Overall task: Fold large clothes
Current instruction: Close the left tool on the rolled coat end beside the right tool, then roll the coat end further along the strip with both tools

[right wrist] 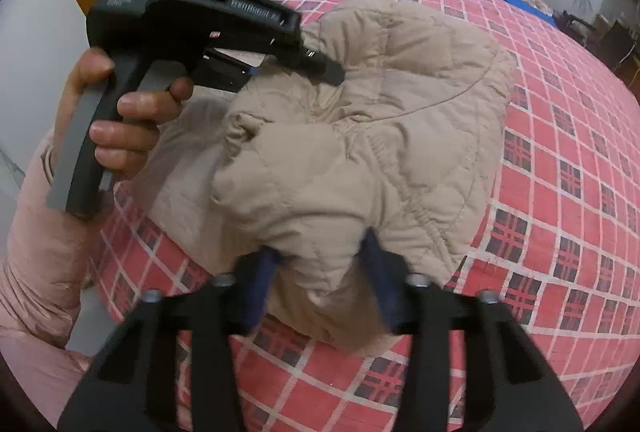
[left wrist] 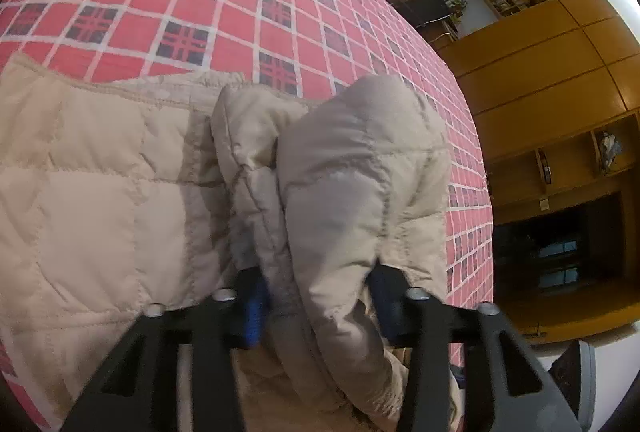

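Both my grippers, left [left wrist: 316,296] and right [right wrist: 320,272], clamp bunched folds of the beige jacket [right wrist: 360,120] (quilted, puffy) over the checked bedspread [right wrist: 560,192].

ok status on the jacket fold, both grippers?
Left gripper shut on beige quilted jacket. Right gripper shut on its bunched edge. Jacket on checked bedspread. Nothing in the way.

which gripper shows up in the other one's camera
The left gripper: the right wrist view shows it in a hand, fingers in the beige quilted jacket. The left view shows no second gripper.
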`<state>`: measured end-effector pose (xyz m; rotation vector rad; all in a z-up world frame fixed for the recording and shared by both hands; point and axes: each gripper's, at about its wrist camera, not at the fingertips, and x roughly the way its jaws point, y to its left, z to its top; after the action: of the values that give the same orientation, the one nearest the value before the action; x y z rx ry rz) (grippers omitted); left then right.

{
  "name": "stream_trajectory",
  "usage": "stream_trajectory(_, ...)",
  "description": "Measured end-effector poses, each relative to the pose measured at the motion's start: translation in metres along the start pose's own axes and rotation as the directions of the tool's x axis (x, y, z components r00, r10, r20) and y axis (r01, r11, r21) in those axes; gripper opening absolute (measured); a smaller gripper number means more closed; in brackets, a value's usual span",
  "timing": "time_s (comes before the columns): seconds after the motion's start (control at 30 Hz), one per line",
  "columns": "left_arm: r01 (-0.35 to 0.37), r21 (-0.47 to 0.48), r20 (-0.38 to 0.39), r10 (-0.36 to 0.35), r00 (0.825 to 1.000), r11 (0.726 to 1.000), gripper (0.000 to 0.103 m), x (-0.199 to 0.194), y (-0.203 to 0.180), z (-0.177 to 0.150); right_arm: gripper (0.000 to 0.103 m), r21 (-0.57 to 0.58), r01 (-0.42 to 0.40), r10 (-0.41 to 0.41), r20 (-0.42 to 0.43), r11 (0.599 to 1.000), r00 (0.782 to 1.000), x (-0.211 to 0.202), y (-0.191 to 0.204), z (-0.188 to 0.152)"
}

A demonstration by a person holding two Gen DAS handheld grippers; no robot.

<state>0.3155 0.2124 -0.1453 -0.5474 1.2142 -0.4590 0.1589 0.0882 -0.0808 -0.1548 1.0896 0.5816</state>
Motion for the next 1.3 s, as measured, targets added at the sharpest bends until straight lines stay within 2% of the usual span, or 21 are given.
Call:
stream_trajectory(0.07, 0.008, 0.019, 0.008, -0.008, 1.0, 1.0, 0.024, -0.007, -0.005, 0.0, 0.022, 0.009, -0.009, 0.009, 0.019, 1.0, 1.0, -0.009, -0.002, 0.0)
stream_trajectory(0.13, 0.025, 0.038, 0.022, -0.026, 0.999, 0.999, 0.021, -0.019, -0.01, 0.0, 0.02, 0.01, -0.013, 0.012, 0.038, 1.0, 0.999, -0.02, 0.0, 0.0)
stream_trajectory(0.23, 0.048, 0.079, 0.053, -0.052, 0.997, 0.996, 0.019, -0.045, -0.019, 0.003, 0.019, 0.014, -0.036, 0.035, 0.064, 0.999, 0.997, -0.034, 0.002, 0.009)
stream_trajectory(0.4, 0.059, 0.112, 0.106, -0.071, 0.992, 0.992, 0.019, -0.093, -0.02, 0.004, 0.019, -0.067, -0.051, 0.058, 0.112, 0.996, 0.992, -0.051, 0.029, 0.021)
stream_trajectory(0.57, 0.033, 0.11, 0.134, -0.047, 0.99, 0.993, 0.018, -0.126, 0.009, -0.003, 0.019, -0.158, -0.085, 0.101, 0.098, 0.984, 0.99, -0.046, 0.068, 0.033)
stream_trajectory(0.7, 0.01, 0.072, 0.137, -0.02, 0.99, 0.997, 0.018, -0.133, 0.044, -0.009, 0.019, -0.196, -0.124, 0.136, 0.047, 0.973, 0.99, -0.021, 0.09, 0.042)
stream_trajectory(0.83, 0.012, -0.007, 0.132, -0.01, 0.991, 1.0, 0.018, -0.128, 0.088, -0.013, 0.019, -0.199, -0.156, 0.156, -0.014, 0.968, 0.988, 0.011, 0.106, 0.048)
stream_trajectory(0.93, 0.004, -0.011, 0.129, -0.002, 0.992, 1.0, 0.018, -0.121, 0.106, -0.013, 0.019, -0.192, -0.168, 0.162, -0.046, 0.967, 0.986, 0.029, 0.112, 0.051)
stream_trajectory(1.1, -0.017, -0.002, 0.108, 0.017, 0.994, 1.0, 0.018, -0.107, 0.127, -0.01, 0.02, -0.184, -0.146, 0.129, -0.1, 0.972, 0.987, 0.06, 0.12, 0.051)
stream_trajectory(1.3, 0.013, -0.028, 0.106, -0.01, 0.994, 1.0, 0.018, -0.092, 0.15, -0.013, 0.023, -0.188, -0.112, 0.089, -0.126, 0.976, 0.988, 0.089, 0.128, 0.046)
